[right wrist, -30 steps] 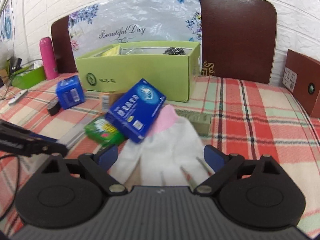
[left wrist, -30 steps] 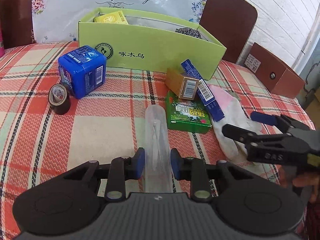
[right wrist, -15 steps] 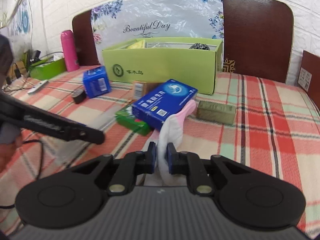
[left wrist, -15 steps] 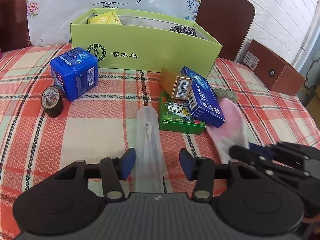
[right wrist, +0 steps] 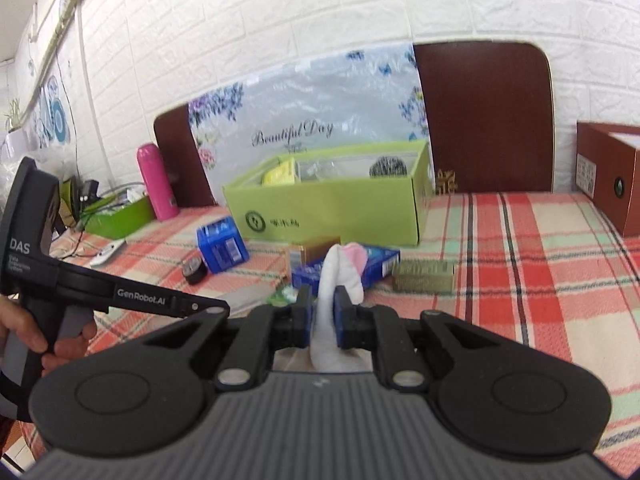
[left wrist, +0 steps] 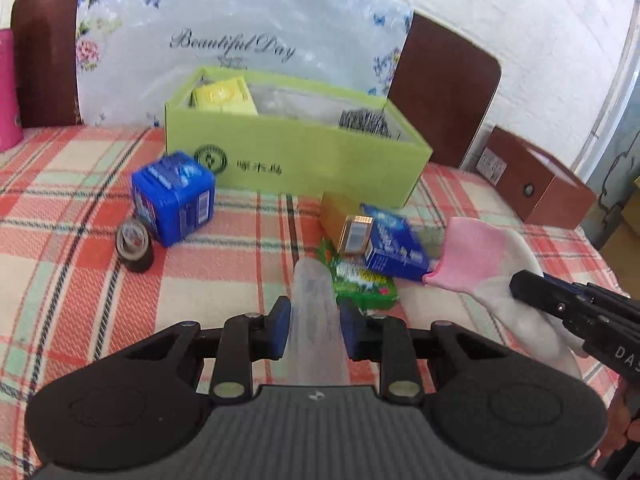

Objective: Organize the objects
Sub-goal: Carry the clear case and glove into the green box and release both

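Note:
My left gripper (left wrist: pixel 314 330) is shut on a clear plastic tube (left wrist: pixel 314 320) and holds it above the checked cloth. My right gripper (right wrist: pixel 322 316) is shut on a white sock with a pink toe (right wrist: pixel 340 276), lifted off the table; the sock also shows in the left wrist view (left wrist: pixel 492 264), with the right gripper (left wrist: pixel 560 304) at its lower end. The green open box (left wrist: pixel 320 160) stands at the back, holding a yellow packet (left wrist: pixel 224 96) and a steel scourer (left wrist: pixel 364 122).
On the cloth lie a blue cube box (left wrist: pixel 174 196), a black tape roll (left wrist: pixel 134 244), a gold box (left wrist: pixel 348 220), a flat blue box (left wrist: pixel 394 248), a green packet (left wrist: pixel 362 284) and an olive block (right wrist: pixel 424 276). A brown box (left wrist: pixel 536 184) stands right, a pink bottle (right wrist: pixel 156 182) left.
The left gripper opened, then shut on the tube and lifted it. The right gripper shut on the sock and raised it off the table, pulling it from beneath the flat blue box.

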